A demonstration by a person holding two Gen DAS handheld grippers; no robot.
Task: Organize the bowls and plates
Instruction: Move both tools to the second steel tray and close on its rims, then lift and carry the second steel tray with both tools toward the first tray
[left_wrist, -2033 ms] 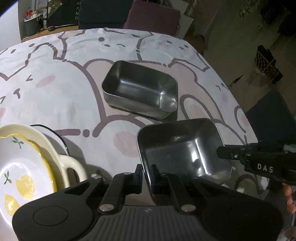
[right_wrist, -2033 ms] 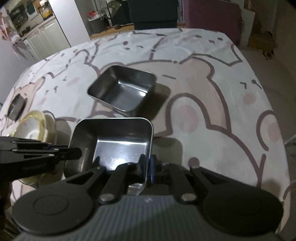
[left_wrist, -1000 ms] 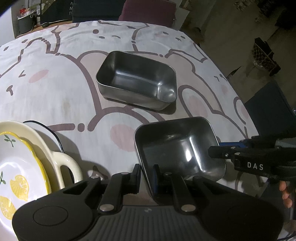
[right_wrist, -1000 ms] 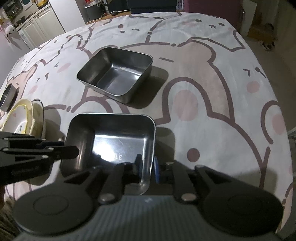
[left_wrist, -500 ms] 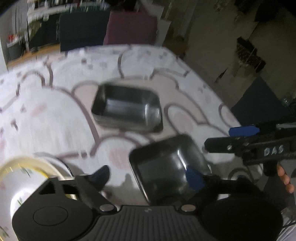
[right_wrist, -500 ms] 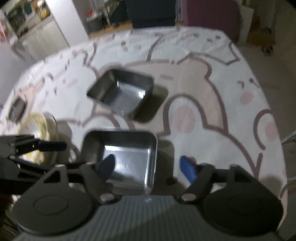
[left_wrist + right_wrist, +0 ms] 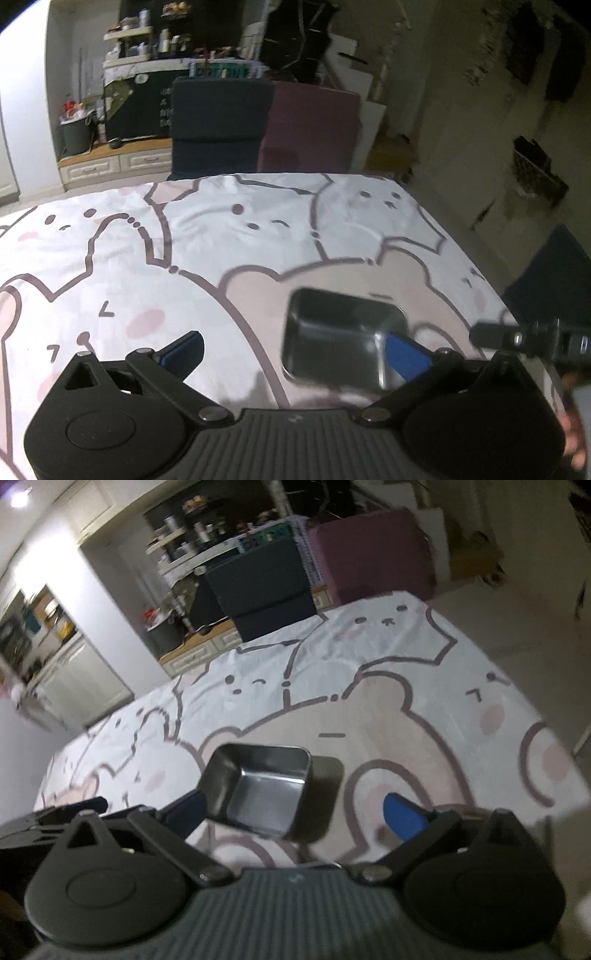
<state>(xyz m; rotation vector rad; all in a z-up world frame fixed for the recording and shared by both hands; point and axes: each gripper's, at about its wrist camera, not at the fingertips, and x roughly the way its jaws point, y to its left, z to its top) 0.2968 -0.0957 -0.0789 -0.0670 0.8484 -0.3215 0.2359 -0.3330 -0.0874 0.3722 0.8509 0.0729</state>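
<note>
**Steel tray on table, both grippers released**

Steel, rectangular and deep-walled, 1 metal tray sits flat on the white tablecloth printed with pink cartoon bears, toward its right side in the left wrist view. Rounded corners and a polished, reflective floor are noted; its rim is free of contact.

The left gripper has its jaws opening, already wide; nothing is between the blue pads, though 1 pad overlaps the tray in view from above. The right gripper is likewise opening wide and holds nothing, with the tray seen ahead between its fingers, apart from both.

Judgement: the spread jaws suit an approach to another dish. No plates or bowls appear in either view, so the task's progress cannot be judged.

A dark blue chair and a maroon chair stand beyond the table.
</note>
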